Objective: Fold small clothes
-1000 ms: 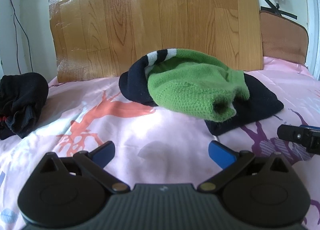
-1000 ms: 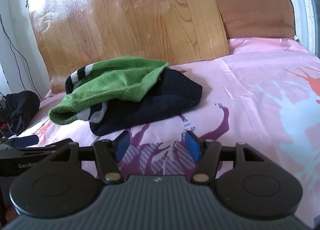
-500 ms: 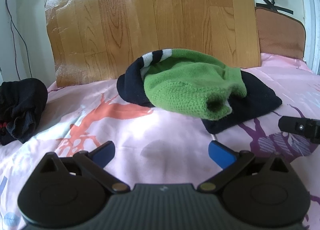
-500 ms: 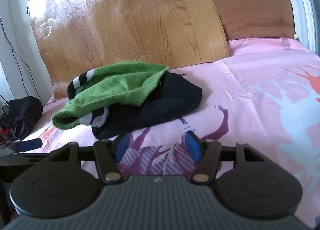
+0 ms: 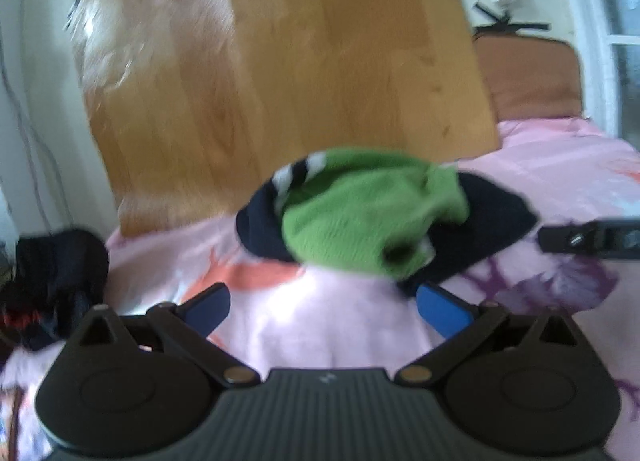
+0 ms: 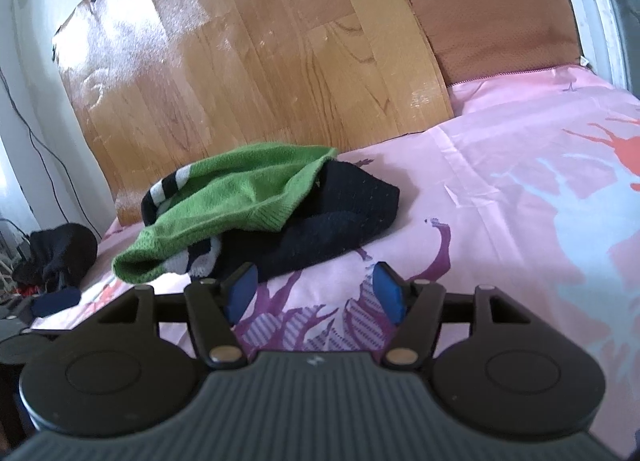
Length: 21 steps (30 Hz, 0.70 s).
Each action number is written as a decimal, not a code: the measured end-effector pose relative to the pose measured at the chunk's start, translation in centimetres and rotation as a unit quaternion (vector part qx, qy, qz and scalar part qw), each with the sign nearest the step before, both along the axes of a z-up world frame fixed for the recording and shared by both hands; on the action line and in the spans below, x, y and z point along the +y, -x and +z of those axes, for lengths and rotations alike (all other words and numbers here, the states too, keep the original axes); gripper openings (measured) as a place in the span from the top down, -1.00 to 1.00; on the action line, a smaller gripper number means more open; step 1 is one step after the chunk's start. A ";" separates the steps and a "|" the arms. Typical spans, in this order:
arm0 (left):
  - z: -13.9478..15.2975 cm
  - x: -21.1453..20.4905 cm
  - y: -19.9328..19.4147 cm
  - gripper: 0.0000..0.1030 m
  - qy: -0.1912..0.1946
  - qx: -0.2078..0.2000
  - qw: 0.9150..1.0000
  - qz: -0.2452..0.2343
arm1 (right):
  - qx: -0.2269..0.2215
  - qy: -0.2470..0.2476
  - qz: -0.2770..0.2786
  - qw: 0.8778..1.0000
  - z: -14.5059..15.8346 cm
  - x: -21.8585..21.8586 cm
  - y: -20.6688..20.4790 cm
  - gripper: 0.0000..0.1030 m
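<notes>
Loosely crumpled green sweater (image 6: 240,197) — navy body, striped cuff — unfolded

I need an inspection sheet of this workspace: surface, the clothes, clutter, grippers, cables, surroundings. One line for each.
Surface: pink printed bedsheet, wrinkled.
Job's things: green and navy knit garment, crumpled, unfolded.
Clutter: black cloth bundle at the left edge.
Grippers: left gripper open, empty; right gripper open, empty, just short of the garment.
Cables: thin dark cable on the left wall.
Surroundings: wooden board leaning behind; brown cushion beside it.

Wood panel (image 6: 248,69) behind pink bedsheet (image 6: 520,189)
</notes>
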<state>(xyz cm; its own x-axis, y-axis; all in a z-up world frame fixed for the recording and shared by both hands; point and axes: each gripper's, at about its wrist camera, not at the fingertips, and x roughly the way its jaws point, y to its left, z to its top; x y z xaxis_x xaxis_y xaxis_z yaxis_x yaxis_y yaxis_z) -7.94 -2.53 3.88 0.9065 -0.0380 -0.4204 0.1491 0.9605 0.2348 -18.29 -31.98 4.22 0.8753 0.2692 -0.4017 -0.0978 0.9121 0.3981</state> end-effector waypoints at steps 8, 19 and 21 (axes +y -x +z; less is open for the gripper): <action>2.3 -3.7 -2.7 -0.93 -0.026 -0.010 0.999 -0.046 | 0.008 -0.050 -0.011 0.999 -0.2 -1.6 -0.3 -0.29; 2.0 -0.6 -7.0 0.08 0.024 0.030 0.999 0.004 | 0.027 -0.100 -0.007 0.995 -0.6 -2.8 -0.5 -0.29; 3.3 1.4 -6.4 0.38 0.055 0.005 0.998 0.023 | 0.029 -0.099 -0.003 0.995 -0.6 -2.7 -0.7 -0.29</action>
